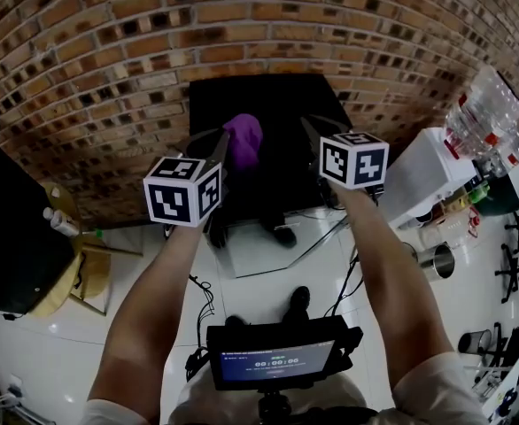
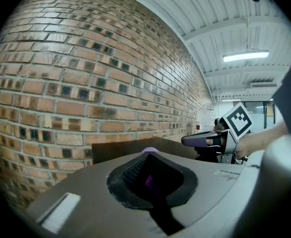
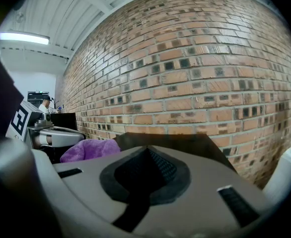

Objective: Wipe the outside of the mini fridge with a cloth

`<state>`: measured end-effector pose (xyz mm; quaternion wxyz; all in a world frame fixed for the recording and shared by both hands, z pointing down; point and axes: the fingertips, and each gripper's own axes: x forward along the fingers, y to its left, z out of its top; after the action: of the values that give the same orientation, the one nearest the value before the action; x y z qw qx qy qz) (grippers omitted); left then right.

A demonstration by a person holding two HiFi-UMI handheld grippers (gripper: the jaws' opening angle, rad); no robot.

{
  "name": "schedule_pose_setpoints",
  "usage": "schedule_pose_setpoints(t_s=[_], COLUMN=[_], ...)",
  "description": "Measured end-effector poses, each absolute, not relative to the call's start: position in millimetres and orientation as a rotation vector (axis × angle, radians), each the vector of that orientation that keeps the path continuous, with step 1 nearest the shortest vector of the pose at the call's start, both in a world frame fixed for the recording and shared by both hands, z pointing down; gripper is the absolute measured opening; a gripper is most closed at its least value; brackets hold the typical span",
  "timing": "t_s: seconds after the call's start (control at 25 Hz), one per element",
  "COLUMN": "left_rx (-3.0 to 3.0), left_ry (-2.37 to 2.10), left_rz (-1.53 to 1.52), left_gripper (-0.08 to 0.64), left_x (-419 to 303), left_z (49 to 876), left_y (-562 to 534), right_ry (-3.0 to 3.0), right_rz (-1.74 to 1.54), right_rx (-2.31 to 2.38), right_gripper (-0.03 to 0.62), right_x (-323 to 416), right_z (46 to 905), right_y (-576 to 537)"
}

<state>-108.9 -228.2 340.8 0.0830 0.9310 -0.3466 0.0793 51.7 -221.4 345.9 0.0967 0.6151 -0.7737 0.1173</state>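
The black mini fridge [image 1: 277, 104] stands against the brick wall, and I look down on its top. A purple cloth [image 1: 244, 140] hangs over its top front edge, with my left gripper [image 1: 222, 142] shut on it. In the left gripper view a sliver of purple shows between the closed pads [image 2: 135, 172], and the fridge top [image 2: 116, 150] lies just beyond. My right gripper [image 1: 313, 126] hovers over the fridge's right part, shut with nothing in it. The right gripper view shows the fridge top [image 3: 190, 144] ahead and the cloth [image 3: 88, 149] to the left.
A brick wall [image 1: 109, 51] runs behind the fridge. A white cabinet [image 1: 423, 175] with plastic bottles [image 1: 490, 113] stands to the right, a steel cup [image 1: 435, 260] beside it. A dark panel [image 1: 7, 228] and a wooden stand [image 1: 78, 268] are at the left. Cables [image 1: 205, 304] trail on the white floor.
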Motion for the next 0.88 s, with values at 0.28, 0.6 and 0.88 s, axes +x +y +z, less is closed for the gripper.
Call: schedule_pose_setpoints(t_s=[0.28,0.6,0.88], left_rx=[2.782,2.786,2.737], left_ry=[-1.031,-1.031,-1.09], left_rz=[0.233,0.232,0.263], left_gripper=[0.0,0.0,0.0], left_x=[-105.9,-106.6,-109.6], left_z=[336.0,335.8,342.5], left_y=[-229.0,-228.8,-229.9], right_ry=[-2.295,-2.296,-2.287], right_rz=[0.356,0.353,0.347], right_rx=[1.819,1.834,1.839], right_gripper=[0.012,0.012,0.011], right_x=[55.7,54.8,53.1], right_z=[342.5,341.5,343.8], right_y=[-221.2,-221.7,-220.2])
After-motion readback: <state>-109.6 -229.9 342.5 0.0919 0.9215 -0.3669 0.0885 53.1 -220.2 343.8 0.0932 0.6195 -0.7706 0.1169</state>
